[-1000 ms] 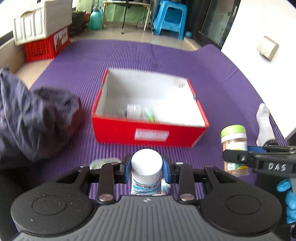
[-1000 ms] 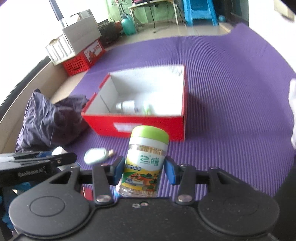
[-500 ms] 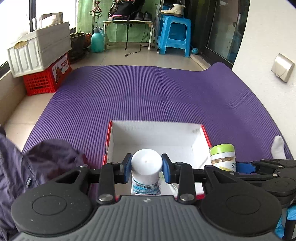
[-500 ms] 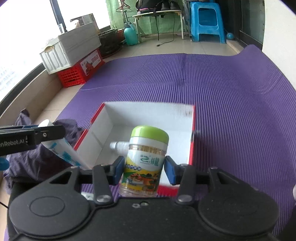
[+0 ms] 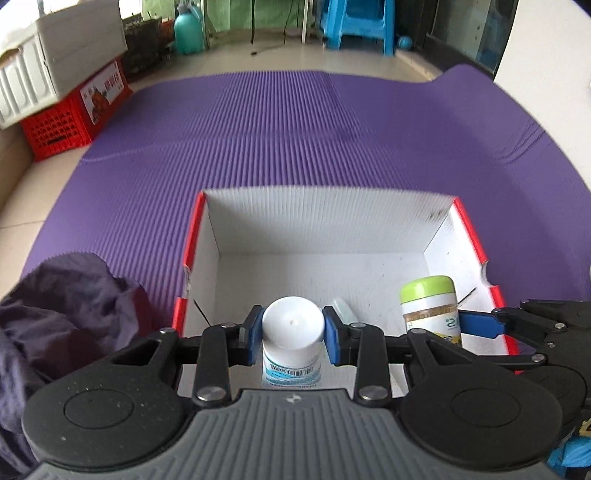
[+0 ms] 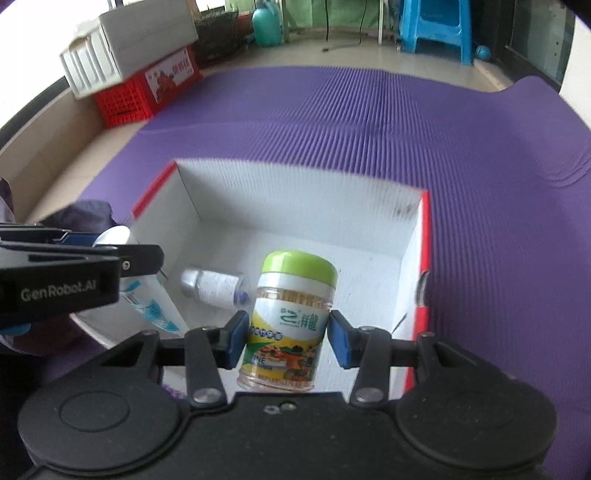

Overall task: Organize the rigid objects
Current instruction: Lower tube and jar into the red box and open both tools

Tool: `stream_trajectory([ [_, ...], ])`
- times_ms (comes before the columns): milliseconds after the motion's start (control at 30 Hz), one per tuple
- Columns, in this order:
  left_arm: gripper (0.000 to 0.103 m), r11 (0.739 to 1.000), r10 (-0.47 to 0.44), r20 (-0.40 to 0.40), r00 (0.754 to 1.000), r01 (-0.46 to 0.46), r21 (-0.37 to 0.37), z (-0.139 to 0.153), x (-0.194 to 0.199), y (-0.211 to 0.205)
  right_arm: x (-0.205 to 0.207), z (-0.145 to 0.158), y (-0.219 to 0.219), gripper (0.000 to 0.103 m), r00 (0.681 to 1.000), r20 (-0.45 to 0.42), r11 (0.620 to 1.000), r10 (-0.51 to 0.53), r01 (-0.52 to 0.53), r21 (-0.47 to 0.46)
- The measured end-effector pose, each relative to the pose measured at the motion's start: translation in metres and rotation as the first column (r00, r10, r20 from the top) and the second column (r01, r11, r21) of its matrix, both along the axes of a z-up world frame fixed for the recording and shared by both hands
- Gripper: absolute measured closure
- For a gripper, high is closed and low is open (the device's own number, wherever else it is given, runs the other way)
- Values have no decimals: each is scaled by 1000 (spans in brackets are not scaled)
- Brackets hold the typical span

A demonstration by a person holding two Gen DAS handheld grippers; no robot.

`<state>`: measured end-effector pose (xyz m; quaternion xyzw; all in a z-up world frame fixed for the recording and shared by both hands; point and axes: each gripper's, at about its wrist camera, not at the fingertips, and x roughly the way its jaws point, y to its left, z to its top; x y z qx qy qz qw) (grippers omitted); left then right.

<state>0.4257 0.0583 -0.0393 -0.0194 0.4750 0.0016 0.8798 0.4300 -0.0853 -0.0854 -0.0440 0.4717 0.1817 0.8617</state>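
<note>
A bright room with a purple ribbed mat across a tiled floor

The purple mat [image 5: 295,122] covers pale floor tiles [image 5: 33,192]; at the left a white box [image 6: 125,48] sits on a red crate [image 6: 147,92]. Along the far side stand a blue plastic stool [image 6: 436,29], a teal jug [image 6: 267,26] and a green curtain (only its lower part shows). A white wall [image 5: 546,55] rises at right. Daylight washes in from the left.
</note>
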Motion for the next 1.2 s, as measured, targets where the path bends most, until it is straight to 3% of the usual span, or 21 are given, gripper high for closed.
stream_trajectory([
  [367, 70, 1000, -4, -15, 1000, 4, 2, -28, 26, 0, 19, -39, 4, 58, 998, -61, 999, 10, -13, -42],
  [567, 70, 1000, 2, -75, 997, 0, 17, -51, 37, -2, 22, -49, 7, 58, 997, -80, 998, 7, -12, -66],
  [833, 70, 1000, 14, -94, 995, -13, 8, -62, 40, 4, 16, -47, 7, 53, 996, -82, 998, 31, -35, -51],
  [967, 68, 1000, 16, -111, 994, -16, 3, -63, 41, 5, 9, -41, 6, 43, 996, -72, 998, 48, -50, -28],
  [1133, 68, 999, 16, -73, 997, -13, 40, -58, 32, 0, -1, -31, 6, 38, 998, -38, 998, 54, -55, -20],
  [1200, 55, 1000, 17, -60, 998, -16, 22, -53, 29, 0, -3, -26, 3, 37, 998, -32, 999, 49, -50, -6],
])
